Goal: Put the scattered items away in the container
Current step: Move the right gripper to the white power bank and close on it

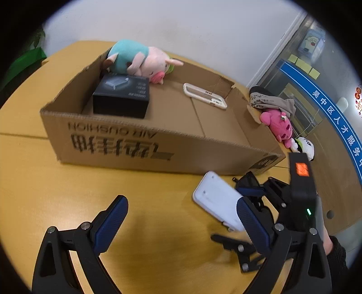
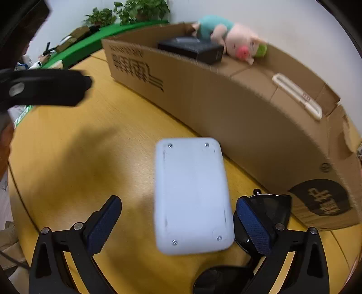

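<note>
**While both grippers are gaping wide, white case is sitting between right pads, unclamped**

Where the views differ: the left wrist camera is showing the right gripper (image 1: 246, 199) from the side, plus items beyond the box's far end that the right wrist view is cutting off: a pink plush (image 1: 279, 126), a grey cloth (image 1: 271, 101) piled above it, and a small white-and-black toy (image 1: 305, 147). The right wrist camera is giving the clean top-down look at the white case (image 2: 192, 194) and is showing potted plants (image 2: 126, 11) and a green surface along the back wall.

Left gripper (image 1: 181, 224): fingers spread, only bare table between them. Right gripper (image 2: 178, 224): fingers spread too, white case lying flat on the table between the pads, a gap showing on the left side; contact on the right side is too close to call. Dark sunglasses (image 2: 267, 208) are lying just beside the case, behind the right pad.

Cardboard box (image 1: 158, 147) is sitting just beyond the case, already holding a pig plush (image 1: 144, 61), a black box (image 1: 122, 97) and a white phone bumper (image 1: 203, 95).

Surface is a yellow wood-grain table (image 1: 67, 192). Room is showing a plain white wall, and a glass partition with a blue band of lettering at right.
</note>
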Motion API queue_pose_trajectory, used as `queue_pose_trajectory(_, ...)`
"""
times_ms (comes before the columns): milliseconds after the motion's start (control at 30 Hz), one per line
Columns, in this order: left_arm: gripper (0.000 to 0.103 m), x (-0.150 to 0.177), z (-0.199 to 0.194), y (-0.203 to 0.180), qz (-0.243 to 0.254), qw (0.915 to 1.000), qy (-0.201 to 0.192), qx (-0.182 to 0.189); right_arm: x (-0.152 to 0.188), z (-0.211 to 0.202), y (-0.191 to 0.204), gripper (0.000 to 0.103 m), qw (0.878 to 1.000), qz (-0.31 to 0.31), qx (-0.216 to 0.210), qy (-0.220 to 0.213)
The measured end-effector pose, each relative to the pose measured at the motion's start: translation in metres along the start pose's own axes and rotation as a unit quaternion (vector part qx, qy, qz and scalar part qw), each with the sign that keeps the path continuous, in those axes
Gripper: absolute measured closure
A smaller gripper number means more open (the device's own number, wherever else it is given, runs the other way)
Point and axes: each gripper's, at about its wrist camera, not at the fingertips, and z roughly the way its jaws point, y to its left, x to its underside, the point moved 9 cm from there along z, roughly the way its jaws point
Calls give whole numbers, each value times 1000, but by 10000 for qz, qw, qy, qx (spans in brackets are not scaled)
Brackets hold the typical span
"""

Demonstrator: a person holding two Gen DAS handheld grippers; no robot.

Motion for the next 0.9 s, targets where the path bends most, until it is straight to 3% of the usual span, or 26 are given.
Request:
queue_pose_trajectory(133, 6, 8, 2, 7, -188, 9997, 71, 124, 1, 5, -7, 12, 9990, 366, -267, 31)
queue_pose_trajectory(300, 6, 16, 22, 6, -292, 9983, 487, 136, 14, 2, -2, 28, 9993, 371, -44, -68)
queue_pose_trajectory(500, 7, 31, 55, -14, -579, 9905, 984, 762, 28, -5, 17, 32, 9970, 619, -345, -323)
queue_pose_trajectory(567, 13, 31, 56, -18, -550, 9912, 881, 822, 29, -9, 24, 32, 9959, 685, -458, -374)
queue_pose_trajectory(600, 28, 32, 57, -19, -531, 9911, 879, 851, 27, -8, 25, 32, 9955, 708, -508, -380)
queue_pose_trajectory(633, 50, 35, 60, -20, -569, 9896, 983, 880, 24, -9, 27, 32, 9951, 723, -557, -381)
queue_pose_trajectory(700, 62, 35, 60, -16, -526, 9917, 957, 679, 23, -9, 28, 32, 9949, 734, -573, -395)
queue_pose_trajectory(900, 66, 35, 57, -9, -601, 9918, 949, 603, 17, -8, 29, 32, 9941, 802, -565, -463)
